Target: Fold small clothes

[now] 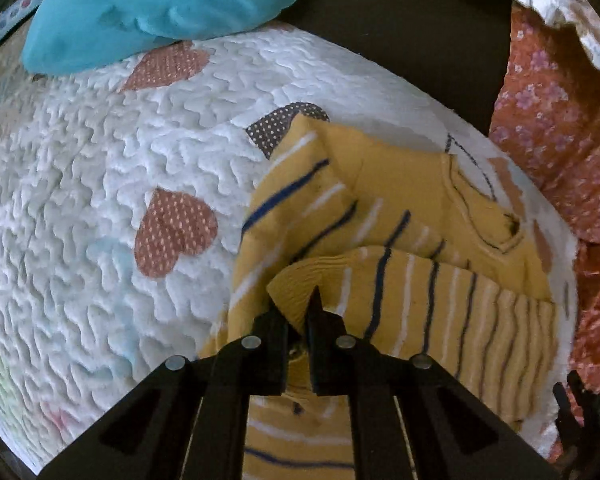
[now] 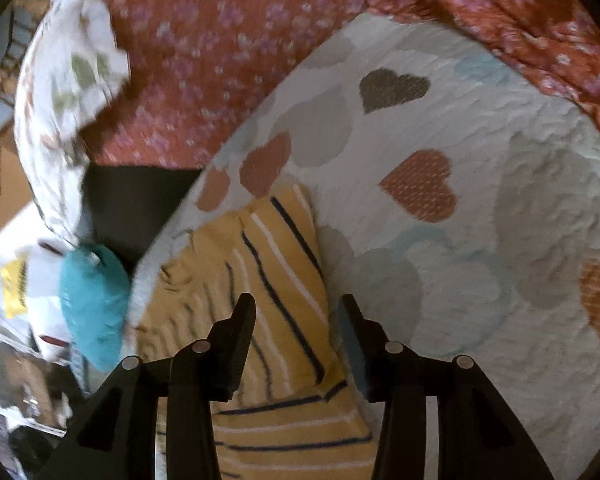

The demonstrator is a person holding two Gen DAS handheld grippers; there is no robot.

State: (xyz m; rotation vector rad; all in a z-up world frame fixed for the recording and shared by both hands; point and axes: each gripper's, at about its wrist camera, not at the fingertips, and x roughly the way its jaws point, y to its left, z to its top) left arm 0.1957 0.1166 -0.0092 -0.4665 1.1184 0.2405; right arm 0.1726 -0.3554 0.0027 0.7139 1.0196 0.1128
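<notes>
Left gripper [image 1: 298, 312] pinches sleeve cuff of sweater [image 1: 400, 208], lying on quilt [image 1: 100, 184]. Right gripper [image 2: 296, 312] wide apart, empty above sweater. Carry cuff flat across body; avoid bunching.

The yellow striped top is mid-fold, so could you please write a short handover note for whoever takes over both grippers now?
Left gripper: shut on the ribbed cuff of a sleeve of the yellow striped top, drawn across the body.
Right gripper: open, holding nothing, fingers either side of the top's edge.
The top lies on the white heart quilt; a teal garment sits at the quilt's far edge.
Done: that sleeve looks folded in.
Left: release the cuff, finish folding the top; the teal garment probably comes after.
</notes>
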